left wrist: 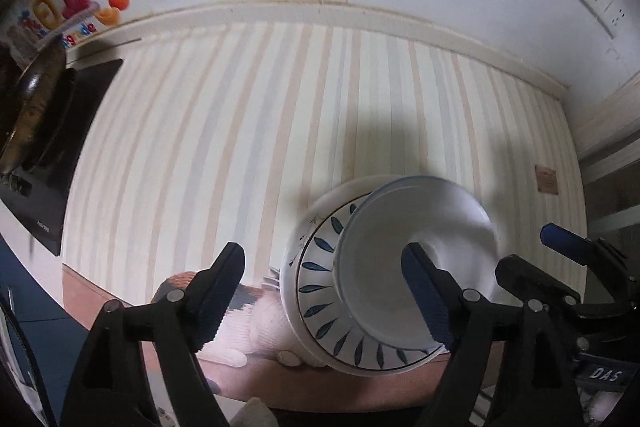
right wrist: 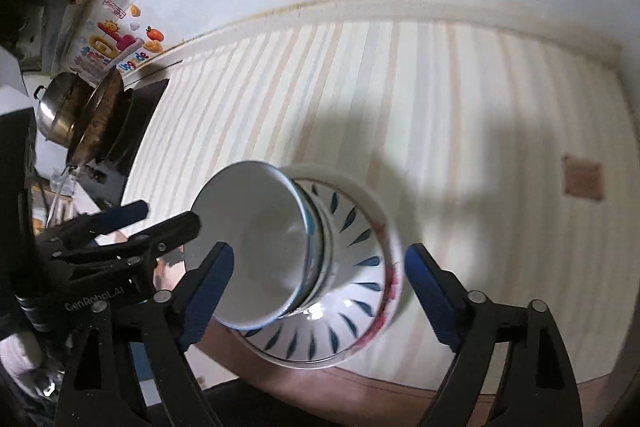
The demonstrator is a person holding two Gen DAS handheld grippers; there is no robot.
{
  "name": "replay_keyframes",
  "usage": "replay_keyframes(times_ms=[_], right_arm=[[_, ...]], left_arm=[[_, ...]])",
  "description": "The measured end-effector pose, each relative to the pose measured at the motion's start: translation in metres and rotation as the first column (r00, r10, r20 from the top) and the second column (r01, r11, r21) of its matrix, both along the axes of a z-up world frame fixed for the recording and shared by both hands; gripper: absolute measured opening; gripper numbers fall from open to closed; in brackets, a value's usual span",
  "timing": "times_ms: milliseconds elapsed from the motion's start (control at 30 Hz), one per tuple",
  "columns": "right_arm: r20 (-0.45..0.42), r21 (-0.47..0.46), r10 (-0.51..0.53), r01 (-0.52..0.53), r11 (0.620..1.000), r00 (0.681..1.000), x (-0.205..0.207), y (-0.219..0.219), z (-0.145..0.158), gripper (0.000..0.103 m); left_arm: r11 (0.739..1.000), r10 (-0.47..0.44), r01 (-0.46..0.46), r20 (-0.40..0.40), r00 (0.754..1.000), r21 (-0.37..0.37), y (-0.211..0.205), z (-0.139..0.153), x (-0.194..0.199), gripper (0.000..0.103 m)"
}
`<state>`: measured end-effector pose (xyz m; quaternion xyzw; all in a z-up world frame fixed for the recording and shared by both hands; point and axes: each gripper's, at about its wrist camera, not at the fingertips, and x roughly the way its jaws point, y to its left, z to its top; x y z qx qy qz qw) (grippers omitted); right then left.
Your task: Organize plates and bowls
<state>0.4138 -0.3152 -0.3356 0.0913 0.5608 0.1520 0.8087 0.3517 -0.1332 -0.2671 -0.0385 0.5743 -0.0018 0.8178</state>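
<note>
Both the left gripper [left wrist: 324, 297] and right gripper [right wrist: 320, 297] are released; white ceramic bowls [right wrist: 256, 247] nest in a blue-leaf-patterned bowl [right wrist: 352, 251] on the striped surface [left wrist: 240, 131], black cooktop [left wrist: 64, 155] at ten o'clock.

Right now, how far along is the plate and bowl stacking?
Done: white bowl sits nested in other bowls on the leaf-pattern plate, one stack on the striped counter.
In hand: nothing. The left hand-held gripper and right hand-held gripper are both open around the stack.
Left: no other loose dishes visible, so possibly just moving the stack.
</note>
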Motion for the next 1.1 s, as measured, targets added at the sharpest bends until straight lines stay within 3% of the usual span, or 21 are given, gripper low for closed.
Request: replay_keyframes(times_ms=[300, 467, 500, 533, 600, 900, 1100], right_arm=[[0.123, -0.031, 0.015, -0.011, 0.999, 0.992, -0.033, -0.003, 0.05, 0.095], [0.2, -0.031, -0.023, 0.03, 0.999, 0.979, -0.071, -0.007, 0.089, 0.096], [0.221, -0.032, -0.034, 0.042, 0.999, 0.975, -0.082, -0.007, 0.098, 0.096], [0.249, -0.042, -0.052, 0.064, 0.997, 0.967, -0.096, -0.007, 0.11, 0.096], [0.283, -0.05, -0.082, 0.1, 0.994, 0.956, -0.12, -0.006, 0.127, 0.097], [0.387, -0.018, -0.172, 0.194, 0.981, 0.906, -0.241, 0.011, 0.185, 0.098], [0.44, -0.032, -0.192, 0.229, 0.973, 0.877, -0.316, 0.029, 0.2, 0.098]], left_arm=[[1.0, 0.027, -0.029, 0.137, 0.99, 0.012, -0.002, 0.046, -0.037, 0.08], [1.0, 0.015, -0.023, 0.287, 0.958, 0.022, 0.003, 0.09, -0.076, 0.08], [1.0, 0.013, -0.02, 0.307, 0.952, 0.019, 0.003, 0.096, -0.084, 0.082], [1.0, 0.009, -0.017, 0.33, 0.944, 0.019, 0.006, 0.104, -0.093, 0.093], [0.999, -0.008, -0.007, 0.354, 0.935, 0.041, 0.009, 0.115, -0.11, 0.099], [0.999, -0.049, 0.036, 0.424, 0.904, 0.038, 0.028, 0.149, -0.208, 0.099], [0.998, -0.068, 0.053, 0.455, 0.888, 0.045, 0.042, 0.167, -0.276, 0.099]])
